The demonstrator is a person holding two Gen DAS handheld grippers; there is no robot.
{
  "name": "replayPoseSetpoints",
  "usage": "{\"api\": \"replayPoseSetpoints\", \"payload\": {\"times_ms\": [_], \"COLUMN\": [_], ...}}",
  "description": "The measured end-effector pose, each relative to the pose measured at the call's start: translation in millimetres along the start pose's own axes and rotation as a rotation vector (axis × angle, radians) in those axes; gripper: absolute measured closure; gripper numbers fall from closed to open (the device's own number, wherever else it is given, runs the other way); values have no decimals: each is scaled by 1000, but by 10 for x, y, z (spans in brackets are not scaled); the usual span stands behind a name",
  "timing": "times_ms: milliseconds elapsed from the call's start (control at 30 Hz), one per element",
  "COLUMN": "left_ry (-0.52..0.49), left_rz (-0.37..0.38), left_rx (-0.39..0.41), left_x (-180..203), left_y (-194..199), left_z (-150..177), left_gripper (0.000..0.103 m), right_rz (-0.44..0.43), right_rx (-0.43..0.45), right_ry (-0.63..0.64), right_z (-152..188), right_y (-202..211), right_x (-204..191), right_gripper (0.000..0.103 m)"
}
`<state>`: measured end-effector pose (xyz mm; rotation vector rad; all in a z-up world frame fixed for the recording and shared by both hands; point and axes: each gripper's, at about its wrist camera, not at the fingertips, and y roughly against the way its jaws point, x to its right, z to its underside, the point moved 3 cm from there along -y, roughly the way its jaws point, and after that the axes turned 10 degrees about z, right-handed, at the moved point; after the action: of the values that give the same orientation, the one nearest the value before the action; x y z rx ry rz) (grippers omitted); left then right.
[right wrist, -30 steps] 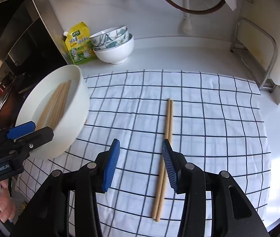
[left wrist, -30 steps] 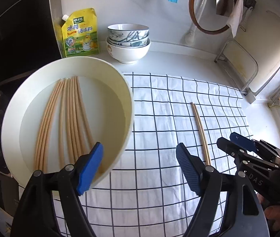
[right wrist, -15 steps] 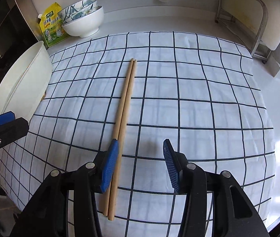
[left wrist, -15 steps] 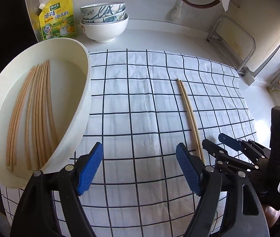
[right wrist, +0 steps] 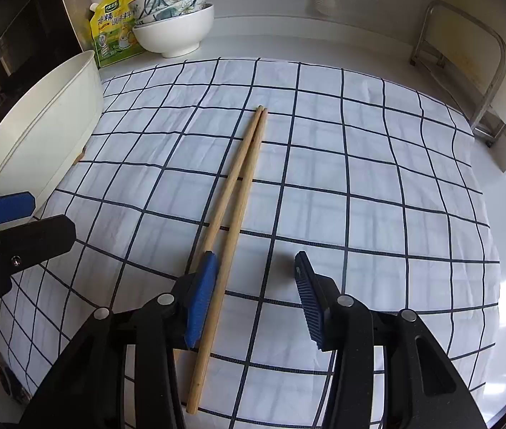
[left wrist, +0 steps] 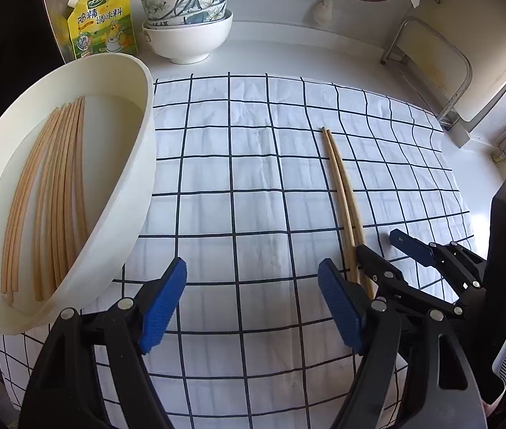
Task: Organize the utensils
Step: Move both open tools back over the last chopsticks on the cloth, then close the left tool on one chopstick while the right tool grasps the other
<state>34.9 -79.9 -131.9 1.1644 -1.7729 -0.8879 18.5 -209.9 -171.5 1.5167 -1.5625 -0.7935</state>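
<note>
Two wooden chopsticks (right wrist: 239, 193) lie side by side on the checked cloth (right wrist: 360, 178). My right gripper (right wrist: 254, 289) hangs low over their near ends, its jaws closing. One stick runs between the jaws, close along the left pad (right wrist: 201, 296); the other slips under that finger. The right pad is clear of them. The same chopsticks (left wrist: 340, 186) and right gripper (left wrist: 381, 246) show in the left wrist view. A white oval tub (left wrist: 145, 150) at the left holds several chopsticks (left wrist: 53, 196). My left gripper (left wrist: 253, 300) is open above bare cloth beside the tub.
Stacked bowls (left wrist: 187, 25) and a yellow seasoning pouch (left wrist: 101, 21) stand at the back by the wall. A metal rack (left wrist: 428, 57) is at the back right. A dark stove area (right wrist: 6, 53) lies beyond the tub (right wrist: 49, 125). The cloth ends near the counter's front edge.
Both grippers have come down toward the cloth. The right one has settled over the near ends of the two chopsticks and its jaws have narrowed. The left stays wide.
</note>
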Motion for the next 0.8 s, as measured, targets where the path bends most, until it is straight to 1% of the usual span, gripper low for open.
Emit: {"api": "replayPoseSetpoints", "payload": {"times_ms": [33,67,100,133,167,333,533,633,700,733,800], "left_ry": [-1,-3,-5,-9,-12,-33,-60,-68,-76,-81,-87], "left_rz": [0,0,0,0,1,0,-20,-32,-49,-57,-69], "left_rx": [-1,-4,-6,-8,-10,-12,-26,-30,-31,-30,-28], "left_x": [15,29,48,72,99,264,424,450,468,477,490], "left_y": [-16,-36,-57,-84,-111,-265,-515,-593,-638,-656,-686], "left_z": [1,1,1,0,-1,-21,-29,-37,-47,-50,-55], "left_gripper": [28,28,28,28,28,23,23,23,23,23,23], "right_rz": [-2,-1,-7,-15,-24,-14,3,-16,-28,-22,1], "right_rx": [4,7,6,4,1,-4,-8,-13,-6,3,6], "right_ry": [9,14,14,8,-2,-47,-105,-126,-144,-148,-130], "right_z": [-2,-8,-5,-6,1,52,169,208,208,199,194], "right_y": [2,1,4,3,5,-3,7,16,26,37,30], "right_x": [-5,0,26,54,95,358,740,867,922,939,936], "right_gripper": [75,80,88,93,96,96,96,96,84,75,74]}}
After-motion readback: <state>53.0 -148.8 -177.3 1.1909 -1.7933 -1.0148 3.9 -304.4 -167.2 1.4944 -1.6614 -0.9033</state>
